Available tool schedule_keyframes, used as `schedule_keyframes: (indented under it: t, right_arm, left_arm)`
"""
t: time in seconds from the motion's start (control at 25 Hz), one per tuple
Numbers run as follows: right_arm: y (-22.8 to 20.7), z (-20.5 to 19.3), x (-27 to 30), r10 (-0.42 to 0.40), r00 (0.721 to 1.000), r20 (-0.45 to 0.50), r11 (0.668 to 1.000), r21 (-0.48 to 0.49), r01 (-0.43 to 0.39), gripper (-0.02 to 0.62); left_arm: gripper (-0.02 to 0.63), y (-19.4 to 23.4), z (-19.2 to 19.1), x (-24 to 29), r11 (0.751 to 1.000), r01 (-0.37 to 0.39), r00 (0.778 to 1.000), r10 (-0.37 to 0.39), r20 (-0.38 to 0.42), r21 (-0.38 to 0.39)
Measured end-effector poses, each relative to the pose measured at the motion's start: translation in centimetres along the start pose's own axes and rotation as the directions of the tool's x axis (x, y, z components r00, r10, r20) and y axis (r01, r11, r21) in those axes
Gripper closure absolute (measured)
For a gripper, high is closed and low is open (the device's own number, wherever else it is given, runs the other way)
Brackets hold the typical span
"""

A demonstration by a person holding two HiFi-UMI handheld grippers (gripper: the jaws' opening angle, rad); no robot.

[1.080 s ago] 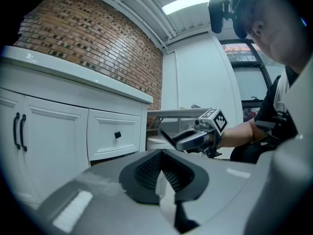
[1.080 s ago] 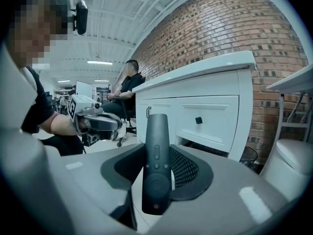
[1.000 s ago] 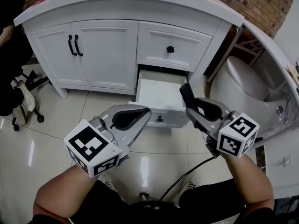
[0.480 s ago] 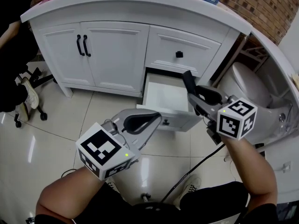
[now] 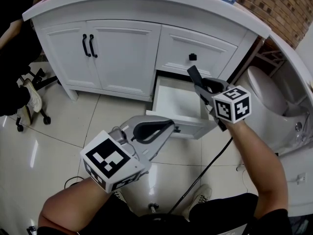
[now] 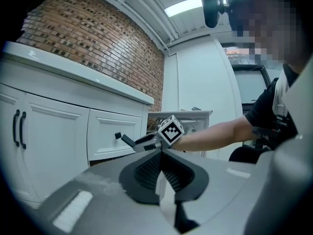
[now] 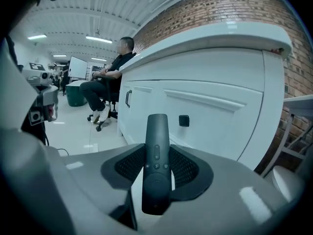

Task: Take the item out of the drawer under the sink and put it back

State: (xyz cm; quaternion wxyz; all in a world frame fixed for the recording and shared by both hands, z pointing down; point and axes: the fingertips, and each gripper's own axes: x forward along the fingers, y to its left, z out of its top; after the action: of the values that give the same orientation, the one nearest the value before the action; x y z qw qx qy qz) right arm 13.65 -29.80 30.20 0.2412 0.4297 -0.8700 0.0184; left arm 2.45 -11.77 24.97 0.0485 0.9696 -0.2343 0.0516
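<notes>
Lead: Glossy tiled bathroom floor [image 5: 63, 131], a white vanity [image 5: 122, 53] across the top of the head view, and a toilet [image 5: 266, 94] off to the right. Under the vanity's upper drawer, the lower drawer [image 5: 178, 102] stands pulled out. What shows of its inside is bare white.

Colour: So the item's out. Where is it?

Lead: It's with the right gripper [image 5: 204, 88], a slim black remote [image 7: 156, 151] with the pads clamped on both edges of its lower half. It's up in the air at the open drawer's right rear corner, resting on nothing.

Colour: And the left gripper [image 5: 165, 128]?

Lead: Low, just in front of the drawer front, pads pressed together with nothing between them.

Colour: Scorecard?

Lead: Drawer open, item lifted clear. I'd call the taking-out half done. What's left is lowering it into the drawer and letting go.

Colour: Which way does it point?

Lead: Its long axis runs straight along the jaws. The far end aims at the upper drawer's front, near the black knob [image 7: 184, 120], with the button face up. In the head view it slants up and to the left. My guess is it needs levelling before it can lie flat in there.
</notes>
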Motion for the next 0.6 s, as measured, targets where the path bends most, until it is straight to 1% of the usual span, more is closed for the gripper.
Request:
schedule_keyframes:
  t: [0.2,0.28,0.36,0.48,0.6]
  right_arm:
    - [-1.3,-1.7,4.0,0.001,0.997,-0.078,0.999,-0.034,-0.003,0.43]
    - [-1.5,-2.6,5.5,0.014,0.993,-0.118,0.999,-0.048,-0.019,0.43]
    - [-1.4,-3.8,6.8,0.029,0.986,-0.167,0.997,-0.066,-0.04,0.43]
    - [-0.9,-5.5,8.7,0.055,0.971,-0.234,0.991,-0.107,-0.082,0.43]
    - [-0.8,-6.6,10.1,0.078,0.957,-0.278,0.987,-0.114,-0.113,0.43]
  left_arm:
    - [0.6,0.5,0.0,0.1,1.0,-0.021,1.0,0.021,-0.011,-0.008]
    - [0.6,0.4,0.1,0.3,1.0,-0.014,1.0,0.014,0.004,-0.007]
    - [0.6,0.3,0.2,0.4,1.0,-0.002,1.0,0.002,0.022,-0.011]
    - [0.6,0.6,0.0,0.4,1.0,-0.006,1.0,0.007,0.017,-0.023]
    - [0.6,0.6,0.0,0.7,1.0,0.0,1.0,0.001,0.012,-0.024]
